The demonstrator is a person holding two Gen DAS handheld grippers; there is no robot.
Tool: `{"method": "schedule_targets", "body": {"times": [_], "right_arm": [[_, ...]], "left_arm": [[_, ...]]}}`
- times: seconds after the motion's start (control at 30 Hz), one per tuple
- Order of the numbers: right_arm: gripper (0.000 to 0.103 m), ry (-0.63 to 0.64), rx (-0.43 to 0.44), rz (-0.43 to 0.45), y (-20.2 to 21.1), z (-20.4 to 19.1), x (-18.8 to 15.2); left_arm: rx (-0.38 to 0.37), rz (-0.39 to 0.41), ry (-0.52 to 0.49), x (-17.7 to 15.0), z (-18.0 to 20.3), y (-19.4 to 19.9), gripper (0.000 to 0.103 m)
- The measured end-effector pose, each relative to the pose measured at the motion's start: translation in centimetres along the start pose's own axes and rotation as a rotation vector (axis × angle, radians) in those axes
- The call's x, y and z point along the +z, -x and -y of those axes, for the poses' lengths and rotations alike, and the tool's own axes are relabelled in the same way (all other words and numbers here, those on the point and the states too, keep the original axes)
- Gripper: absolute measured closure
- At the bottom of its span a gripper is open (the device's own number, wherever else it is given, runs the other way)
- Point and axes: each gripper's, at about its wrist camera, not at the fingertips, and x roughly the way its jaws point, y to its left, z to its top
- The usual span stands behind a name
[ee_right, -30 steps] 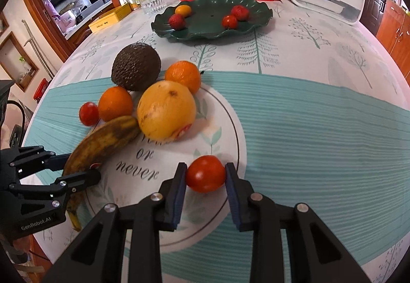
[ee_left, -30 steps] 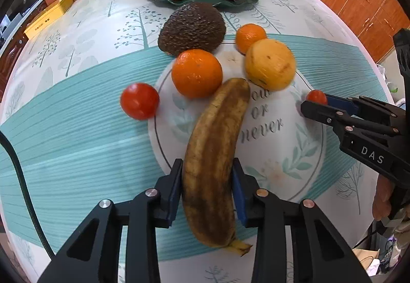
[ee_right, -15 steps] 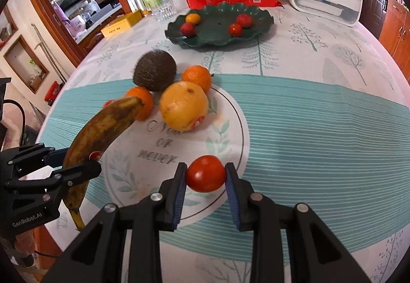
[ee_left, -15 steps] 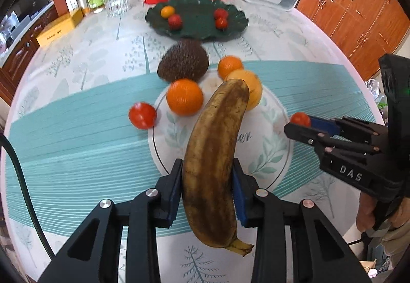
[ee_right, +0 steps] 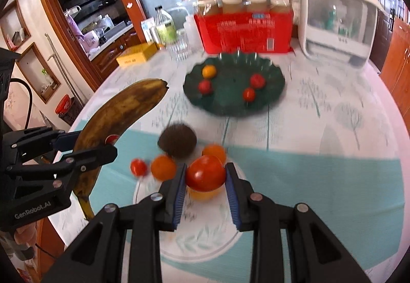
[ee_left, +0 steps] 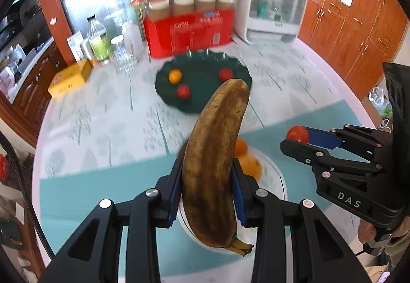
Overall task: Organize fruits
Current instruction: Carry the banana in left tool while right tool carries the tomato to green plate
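My left gripper [ee_left: 207,180] is shut on a brown, overripe banana [ee_left: 215,154] and holds it high above the table, tip pointing at the dark green plate [ee_left: 205,101]. My right gripper [ee_right: 205,178] is shut on a red tomato [ee_right: 205,172], also lifted. It shows in the left wrist view [ee_left: 297,138] with the tomato [ee_left: 297,133]. The plate [ee_right: 230,101] holds an orange fruit [ee_right: 208,71] and three small red fruits. Below lie an avocado [ee_right: 176,140], oranges [ee_right: 163,167] and a small tomato [ee_right: 138,167].
At the table's far edge stand a red package [ee_left: 187,31], a white appliance [ee_left: 271,13], a bottle [ee_left: 98,42], a glass [ee_left: 120,52] and a yellow box [ee_left: 70,78]. Wooden cabinets [ee_left: 358,26] are at the right. The left gripper with the banana [ee_right: 120,113] shows at left in the right wrist view.
Both grippers have risen well above the table and moved toward the green plate, carrying the banana and the tomato. The fruits on the mat stayed in place.
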Motion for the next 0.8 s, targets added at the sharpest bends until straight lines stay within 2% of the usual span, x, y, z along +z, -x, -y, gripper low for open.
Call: {"method": "schedule_targets", "body": {"times": [0.1,0.27,0.47,0.63,0.8], "right_arm": [[0.073,0.006,-0.015,0.021,0.2,0.4,3.2],[0.073,0.032,-0.045,0.077,0.3,0.8,9.1],[0.073,0.021,-0.086,0.105,-1.8,2.3,15.5],[0.073,-0.036,-0.107,0.078,-6.5,4.7,18.8],[0.073,-0.098,-0.117,0.006,-12.2,7.4,19.7]], "left_arm": [[-0.015,0.004,0.01,3.6,-1.3,-0.2,0.07],[0.001,0.041,-0.02,9.1,-2.5,-0.8,0.07],[-0.023,0.049,-0.002,14.5,-3.4,-4.0,0.07],[-0.066,0.015,0.059,16.1,-3.9,-8.9,0.07],[-0.073,-0.044,0.138,16.1,-4.3,-15.6,0.07]]}}
